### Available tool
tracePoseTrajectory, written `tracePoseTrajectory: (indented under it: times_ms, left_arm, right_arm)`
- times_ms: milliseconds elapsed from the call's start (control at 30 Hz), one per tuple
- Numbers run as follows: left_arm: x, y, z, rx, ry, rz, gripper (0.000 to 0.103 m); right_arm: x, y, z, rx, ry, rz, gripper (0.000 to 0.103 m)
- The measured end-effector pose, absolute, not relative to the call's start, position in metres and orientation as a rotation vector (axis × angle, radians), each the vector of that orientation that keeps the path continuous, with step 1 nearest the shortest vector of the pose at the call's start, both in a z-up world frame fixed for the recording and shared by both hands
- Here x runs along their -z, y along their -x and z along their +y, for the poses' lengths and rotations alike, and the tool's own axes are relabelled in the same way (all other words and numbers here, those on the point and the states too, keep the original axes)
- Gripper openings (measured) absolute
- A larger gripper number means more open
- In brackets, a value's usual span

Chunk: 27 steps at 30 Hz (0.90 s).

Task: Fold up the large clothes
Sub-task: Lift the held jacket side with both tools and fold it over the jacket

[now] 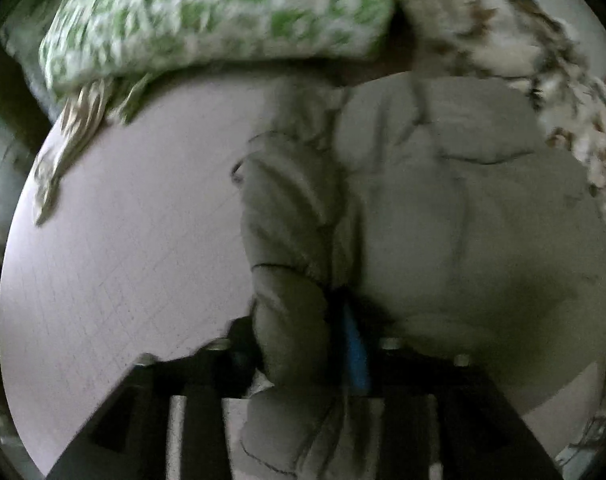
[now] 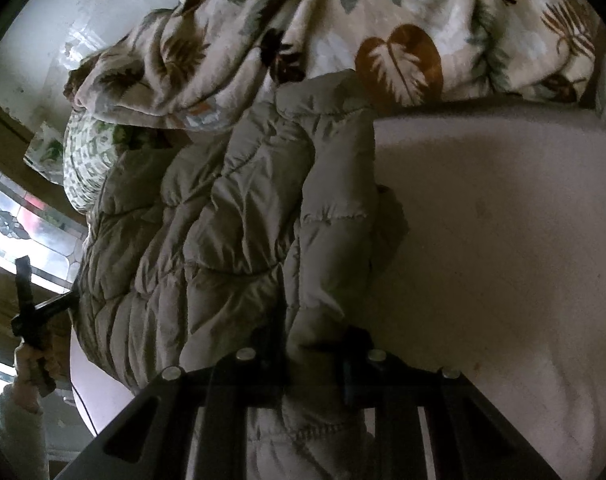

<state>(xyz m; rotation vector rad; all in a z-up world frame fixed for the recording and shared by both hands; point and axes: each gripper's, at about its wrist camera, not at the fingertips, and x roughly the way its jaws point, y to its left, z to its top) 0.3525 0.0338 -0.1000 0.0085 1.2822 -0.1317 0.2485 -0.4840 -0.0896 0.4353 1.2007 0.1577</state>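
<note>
A grey-beige quilted puffer jacket (image 1: 443, 208) lies on a pale bed sheet (image 1: 123, 240). My left gripper (image 1: 299, 356) is shut on a bunched edge of the jacket, which runs down between its fingers. In the right wrist view the same jacket (image 2: 223, 240) hangs in folds over the sheet (image 2: 503, 240). My right gripper (image 2: 311, 364) is shut on another edge of the jacket. The left gripper (image 2: 31, 316) shows at the far left of that view, held in a hand.
A green-and-white patterned pillow (image 1: 223, 16) lies at the head of the bed. A leaf-print blanket (image 2: 343, 28) is heaped beyond the jacket; it also shows in the left wrist view (image 1: 543, 60). A window (image 2: 31, 232) is at the left.
</note>
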Motion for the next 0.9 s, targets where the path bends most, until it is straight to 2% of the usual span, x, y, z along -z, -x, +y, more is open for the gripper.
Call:
tracePoseTrajectory:
  times_ms: [100, 267, 367, 467, 533, 567, 600, 800, 900]
  left_arm:
    - [0.119, -0.356, 0.047, 0.108, 0.0, 1.296, 0.077]
    - [0.153, -0.364, 0.052, 0.14, 0.021, 1.346, 0.093]
    - [0.186, -0.372, 0.055, 0.197, 0.123, 1.458, 0.094]
    - [0.192, -0.374, 0.038, 0.218, 0.035, 1.455, 0.094]
    - [0.192, -0.376, 0.031, 0.249, 0.044, 1.453, 0.084]
    - [0.188, -0.375, 0.029, 0.283, 0.06, 1.44, 0.06]
    - [0.185, -0.373, 0.024, 0.304, 0.061, 1.424, 0.053]
    - [0.166, -0.357, 0.02, 0.282, 0.05, 1.355, 0.031]
    - [0.147, -0.35, 0.018, 0.288, 0.033, 1.306, 0.027]
  right_arm:
    - [0.098, -0.25, -0.488, -0.158, -0.441, 1.215, 0.022]
    - [0.113, -0.26, -0.488, -0.159, -0.428, 1.244, 0.022]
    - [0.122, -0.262, -0.49, -0.163, -0.429, 1.254, 0.022]
    - [0.129, -0.263, -0.49, -0.168, -0.434, 1.263, 0.022]
    - [0.131, -0.265, -0.49, -0.166, -0.429, 1.27, 0.022]
    - [0.131, -0.266, -0.49, -0.164, -0.432, 1.271, 0.022]
    - [0.131, -0.266, -0.49, -0.163, -0.437, 1.27, 0.022]
    - [0.127, -0.262, -0.487, -0.144, -0.444, 1.257, 0.022]
    - [0.122, -0.257, -0.486, -0.135, -0.451, 1.239, 0.022]
